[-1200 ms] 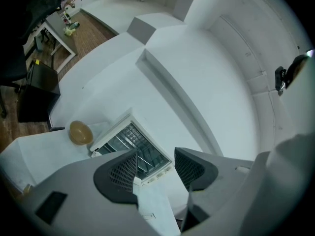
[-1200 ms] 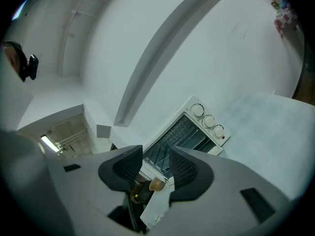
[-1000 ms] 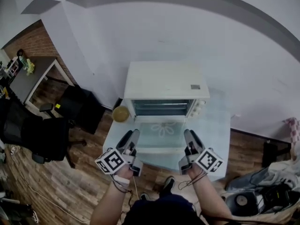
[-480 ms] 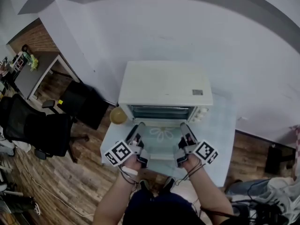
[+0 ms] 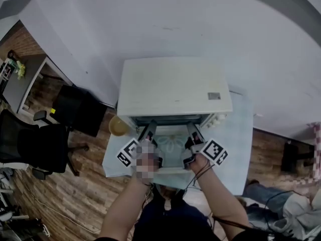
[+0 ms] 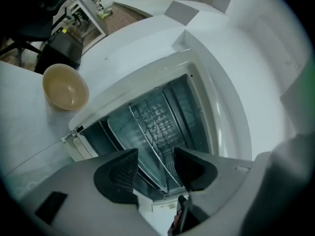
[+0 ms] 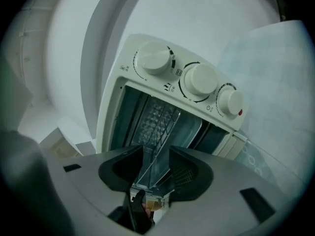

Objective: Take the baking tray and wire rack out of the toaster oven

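The white toaster oven (image 5: pixel 173 87) stands on the table with its glass door (image 5: pixel 173 143) folded down. Inside, the wire rack (image 6: pixel 158 124) sits just over the baking tray (image 6: pixel 123 129); both also show in the right gripper view, rack (image 7: pixel 160 113) beside tray (image 7: pixel 191 127). My left gripper (image 5: pixel 149 130) is at the left of the oven mouth, my right gripper (image 5: pixel 192 131) at the right. In the left gripper view my left gripper (image 6: pixel 155 167) is open, the rack's front edge lined up in its gap. My right gripper (image 7: pixel 156 168) is open too, the rack and tray edge lined up in its gap, not pressed.
A tan bowl (image 5: pixel 119 126) sits on the table left of the oven, also seen as the bowl (image 6: pixel 65 87) in the left gripper view. Three white knobs (image 7: pixel 199 80) line the oven's right side. A pale blue cloth (image 5: pixel 235 134) covers the table. Black chairs (image 5: pixel 30 144) stand at the left.
Both grippers have moved forward and down, from the table's near edge over the open door to the oven mouth. The head camera has come closer over the oven.
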Tool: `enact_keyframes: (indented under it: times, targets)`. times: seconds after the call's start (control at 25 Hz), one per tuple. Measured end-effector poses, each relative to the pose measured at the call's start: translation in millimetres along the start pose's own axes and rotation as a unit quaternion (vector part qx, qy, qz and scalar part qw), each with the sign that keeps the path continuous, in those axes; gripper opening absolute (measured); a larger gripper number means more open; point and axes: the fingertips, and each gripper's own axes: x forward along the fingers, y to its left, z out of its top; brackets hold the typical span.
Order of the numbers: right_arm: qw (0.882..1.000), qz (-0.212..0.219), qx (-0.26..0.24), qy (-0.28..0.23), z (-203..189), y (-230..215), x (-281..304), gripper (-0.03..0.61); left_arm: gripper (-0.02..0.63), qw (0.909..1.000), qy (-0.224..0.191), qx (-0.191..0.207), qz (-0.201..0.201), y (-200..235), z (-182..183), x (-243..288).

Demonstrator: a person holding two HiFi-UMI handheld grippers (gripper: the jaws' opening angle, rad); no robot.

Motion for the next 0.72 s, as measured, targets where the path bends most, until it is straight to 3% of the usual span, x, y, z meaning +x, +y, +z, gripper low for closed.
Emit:
enact_keyframes:
  times: [0.28, 0.44, 0.52, 0.72]
  targets:
    - [1.0, -0.005, 0.003, -0.002, 2, -7, 44, 0.17, 0.227, 0.9996, -0.014, -0.025, -0.005, 13, 4, 36]
    - [1.0, 0.028, -0.011, -0.005, 6, -1, 67, 0.17, 0.227, 0.9991, -0.02, -0.036, -0.005, 17, 5, 51]
    - [1.0, 0.006, 0.003, -0.003, 5, -7, 69, 0.167, 0.227, 0.9991, -0.021, -0.035, -0.007, 17, 5, 58]
    - [1.0, 0.008, 0.009, -0.007, 10, -11, 75, 0.123, 0.208, 0.9991, -0.024, -0.035, -0.007, 19, 7, 67]
